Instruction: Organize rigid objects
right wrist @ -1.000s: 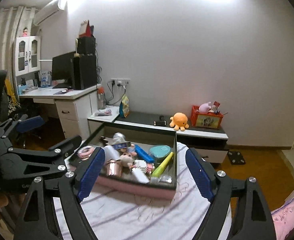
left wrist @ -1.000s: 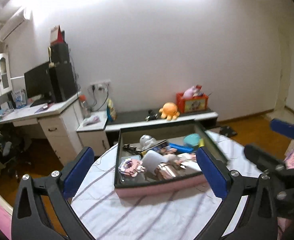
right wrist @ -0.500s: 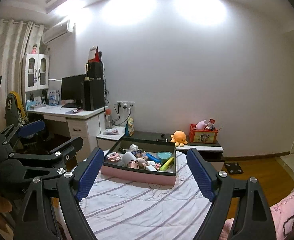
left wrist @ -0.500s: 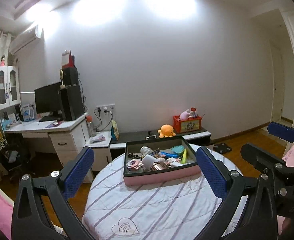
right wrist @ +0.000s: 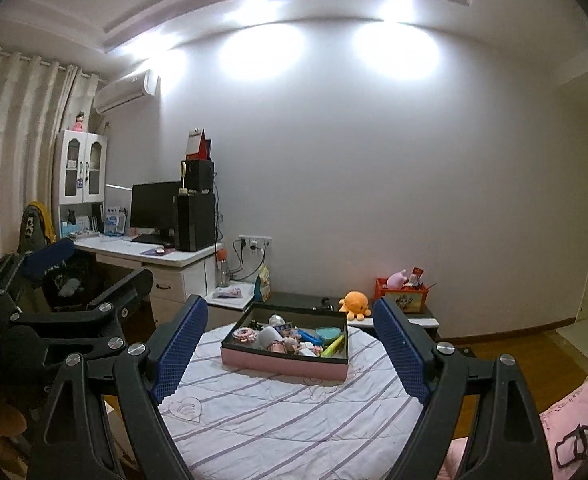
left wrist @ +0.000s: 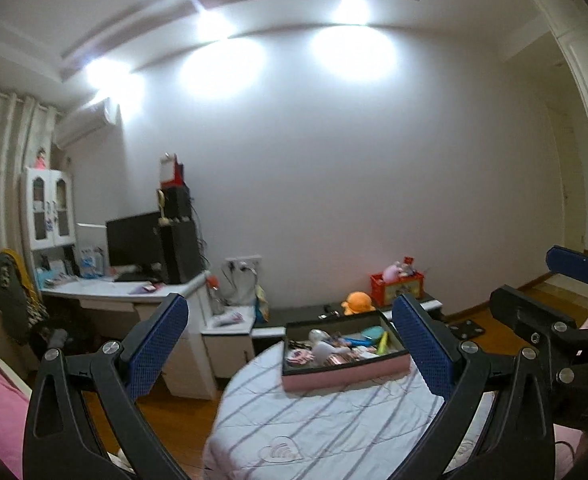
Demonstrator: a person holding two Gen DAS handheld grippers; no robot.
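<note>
1. Both held wide, nothing inside: left gripper (left wrist: 289,350), right gripper (right wrist: 289,354)
2. Pink box (right wrist: 283,362) full of small things, near far edge of round table (right wrist: 277,420)
3. Best to come close slowly, pick one thing

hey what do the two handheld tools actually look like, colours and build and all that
Both match. The left tool and the right tool have matte black, A-shaped frames with triangular cutouts and round silver bolts at the joints. Each finger ends in a long flat pad covered in blue, fine-gridded textured rubber. No cables, sleeves or readable markings are visible.
</note>
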